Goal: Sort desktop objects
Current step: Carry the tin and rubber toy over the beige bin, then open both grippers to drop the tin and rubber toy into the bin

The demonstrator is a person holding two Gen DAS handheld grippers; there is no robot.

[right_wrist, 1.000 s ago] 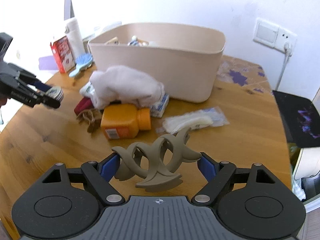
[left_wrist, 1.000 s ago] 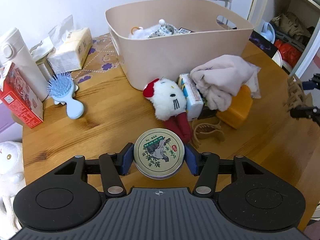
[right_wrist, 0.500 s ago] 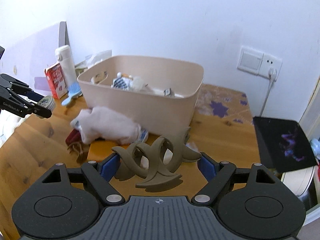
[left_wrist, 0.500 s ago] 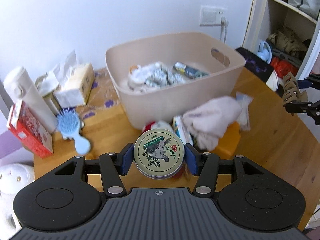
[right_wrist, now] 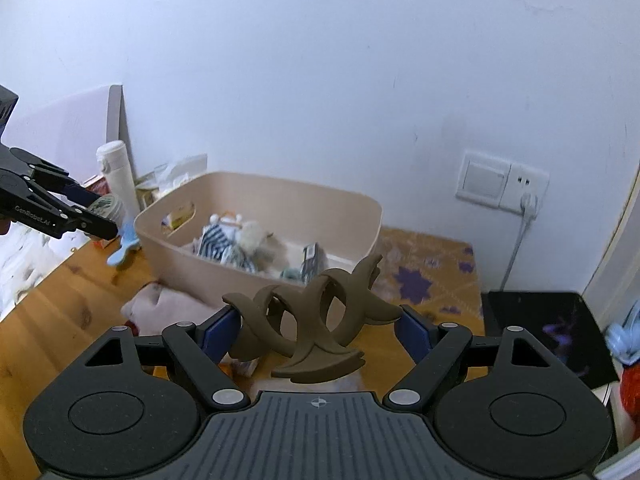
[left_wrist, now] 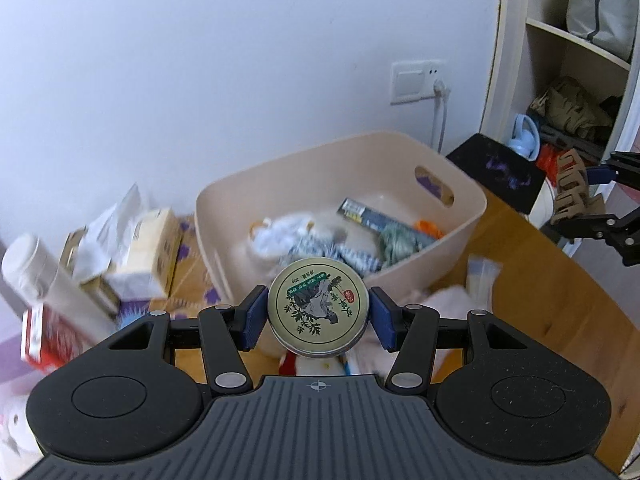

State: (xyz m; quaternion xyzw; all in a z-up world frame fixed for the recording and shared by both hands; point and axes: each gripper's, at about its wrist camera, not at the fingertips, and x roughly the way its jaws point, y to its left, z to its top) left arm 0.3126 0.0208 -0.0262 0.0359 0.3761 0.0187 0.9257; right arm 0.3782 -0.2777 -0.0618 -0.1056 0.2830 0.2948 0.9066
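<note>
two loads in the air, one bin ahead

the round tin (left_wrist: 318, 309) sits upright on its edge between the blue pads (left_wrist: 254, 317) of the left gripper (left_wrist: 318, 318), clamped at its two side rims and nowhere else. the beige bin (left_wrist: 460, 196) lies just ahead of and below that gripper, its near wall under the tin's far edge. a round, smooth rim held at two small spots can pivot or slide out if the hand tilts sharply, and the tin would then land short, on the pink cloth (left_wrist: 448, 300) in front of the bin.

the brown hair claw (right_wrist: 316, 320) is gripped by the right gripper (right_wrist: 316, 330), pads pressing its curved outer prongs. those prongs are springy and uneven (the hold looks more hooked than squeezed), so on release a prong may snag a pad and the claw may drop crooked. the bin is ahead and slightly left of this gripper, with the cloth just under its left finger.

the bin already holds striped fabric (right_wrist: 222, 246), a small box and other bits; a tin dropped from height could bounce off them. both grippers converge on one opening, so the fingers could knock together over the rim. the white bottle (right_wrist: 118, 184) and blue brush (right_wrist: 124, 246) stand just beyond the left gripper, at risk from a wide swing.
</note>
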